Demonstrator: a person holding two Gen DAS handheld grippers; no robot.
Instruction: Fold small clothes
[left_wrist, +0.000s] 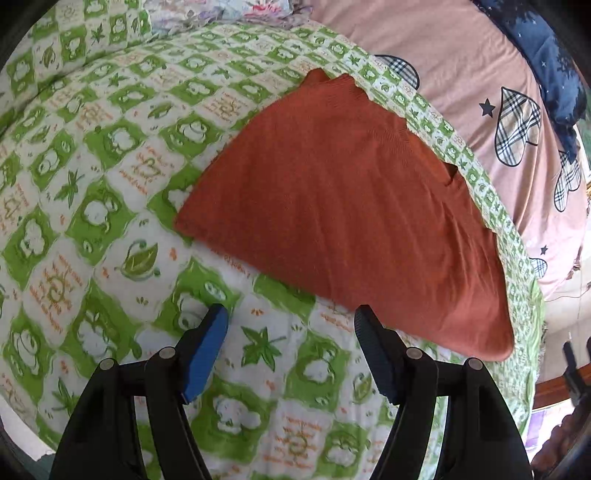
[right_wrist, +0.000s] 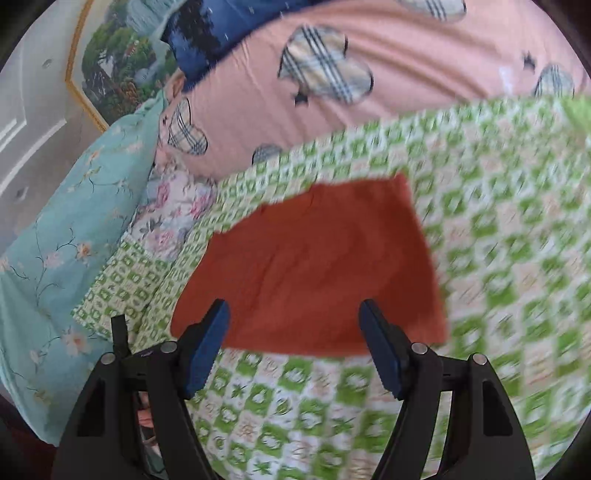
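Quilt (left_wrist: 110, 221): green-and-white check with leaf print, spread beneath both grippers.
Sheet (left_wrist: 443, 74): pink with plaid hearts, beyond the quilt's far edge.
Pillow (right_wrist: 55, 240): teal floral, far left of the right gripper.
Garment (left_wrist: 351, 206): rust-orange, folded flat on the quilt; ahead and right of the left gripper, directly ahead of the right gripper.
Left gripper (left_wrist: 291, 317): jaws wide apart, empty, above quilt just short of garment's near edge.
Right gripper (right_wrist: 294, 312): jaws wide apart, empty, tips over garment's near edge.
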